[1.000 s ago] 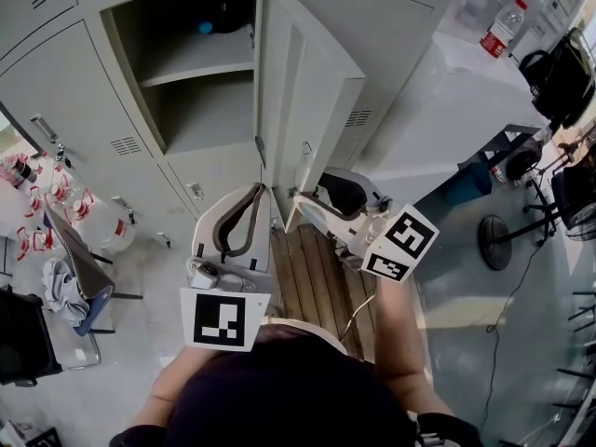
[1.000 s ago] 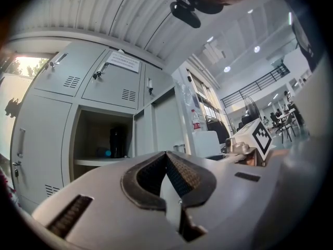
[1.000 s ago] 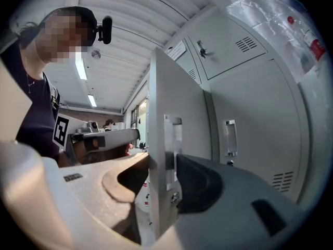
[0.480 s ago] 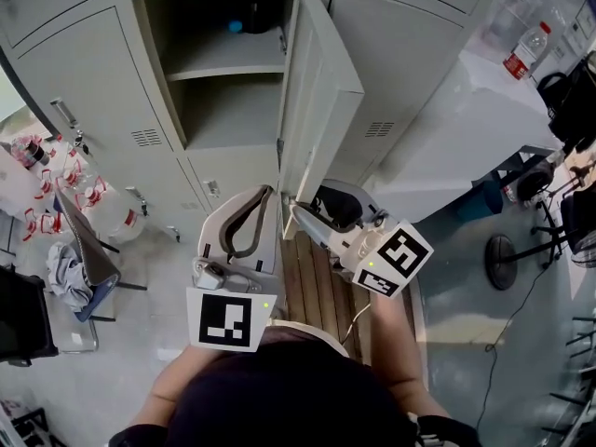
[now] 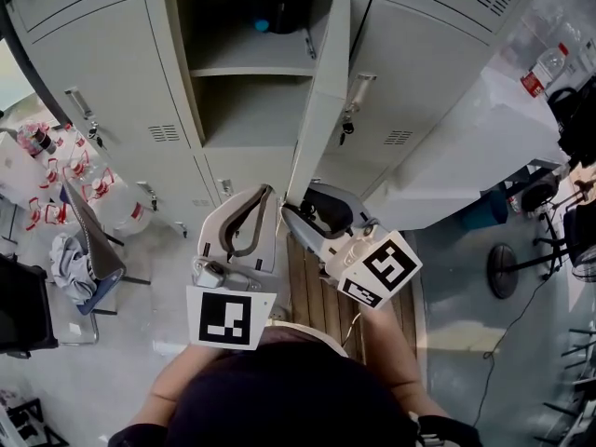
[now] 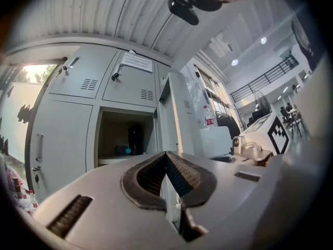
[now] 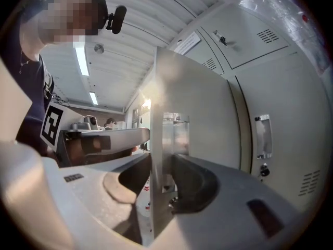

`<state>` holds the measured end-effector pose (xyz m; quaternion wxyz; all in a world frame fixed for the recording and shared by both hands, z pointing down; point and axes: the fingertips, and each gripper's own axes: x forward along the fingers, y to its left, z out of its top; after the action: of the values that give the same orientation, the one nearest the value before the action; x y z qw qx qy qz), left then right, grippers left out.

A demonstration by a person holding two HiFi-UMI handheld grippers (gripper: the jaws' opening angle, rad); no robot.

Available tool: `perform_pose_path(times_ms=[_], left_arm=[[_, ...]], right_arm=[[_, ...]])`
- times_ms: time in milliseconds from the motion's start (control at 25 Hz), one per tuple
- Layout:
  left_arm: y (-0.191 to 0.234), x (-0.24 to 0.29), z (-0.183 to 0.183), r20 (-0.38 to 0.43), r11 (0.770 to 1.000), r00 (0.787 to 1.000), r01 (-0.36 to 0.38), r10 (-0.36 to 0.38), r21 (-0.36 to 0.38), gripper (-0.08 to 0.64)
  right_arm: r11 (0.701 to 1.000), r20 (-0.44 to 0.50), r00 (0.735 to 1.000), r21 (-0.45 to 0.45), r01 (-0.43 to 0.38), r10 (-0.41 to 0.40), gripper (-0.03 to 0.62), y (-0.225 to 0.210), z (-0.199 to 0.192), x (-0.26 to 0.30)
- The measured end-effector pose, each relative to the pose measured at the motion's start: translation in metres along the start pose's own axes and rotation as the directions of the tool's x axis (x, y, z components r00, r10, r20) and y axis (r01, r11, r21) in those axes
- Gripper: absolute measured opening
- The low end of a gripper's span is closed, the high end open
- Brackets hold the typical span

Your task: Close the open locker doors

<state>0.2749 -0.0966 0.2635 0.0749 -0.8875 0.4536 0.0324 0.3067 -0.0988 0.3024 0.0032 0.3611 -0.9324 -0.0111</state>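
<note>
Door edge between the fingers, that is the picture: the open locker door [image 5: 321,91] is seen standing out from the cabinet nearly square to its front, hinged at the right of the open compartment [image 5: 247,110]. Its free edge is straddled by the right gripper [image 5: 298,199]. In the right gripper view that edge runs upright through the gap, with one finger lying just against the door's outer face. A sliver of light is left on the inner side, so no firm clamp is made out. These fingers have just been closing, with the door edge between them. The left gripper [image 5: 262,194] is held just beside the door on the compartment side, its fingers drawn together tip to tip and nothing caught in them. The right hand is plainly the nearer one and is judged to be the working hand. The coming move is judged to be a swing of the free edge leftward and in toward the cabinet, until the compartment is covered.
</note>
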Motion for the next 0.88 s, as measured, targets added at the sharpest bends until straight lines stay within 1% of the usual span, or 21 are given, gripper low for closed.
perform_pose_path(times_ms=[440, 880], left_arm=[[0.055, 0.0, -0.006, -0.023, 1.0, 1.0, 0.015, -0.015, -0.023, 0.003], [0.109, 0.002, -0.018, -0.044, 0.999, 0.998, 0.035, -0.036, -0.02, 0.003]], right_arm=[[0.998, 0.001, 0.998, 0.017, 0.059, -0.059, 0.121, 0.014, 0.003, 0.059], [0.993, 0.002, 0.993, 0.014, 0.115, -0.116, 0.112, 0.013, 0.003, 0.114]])
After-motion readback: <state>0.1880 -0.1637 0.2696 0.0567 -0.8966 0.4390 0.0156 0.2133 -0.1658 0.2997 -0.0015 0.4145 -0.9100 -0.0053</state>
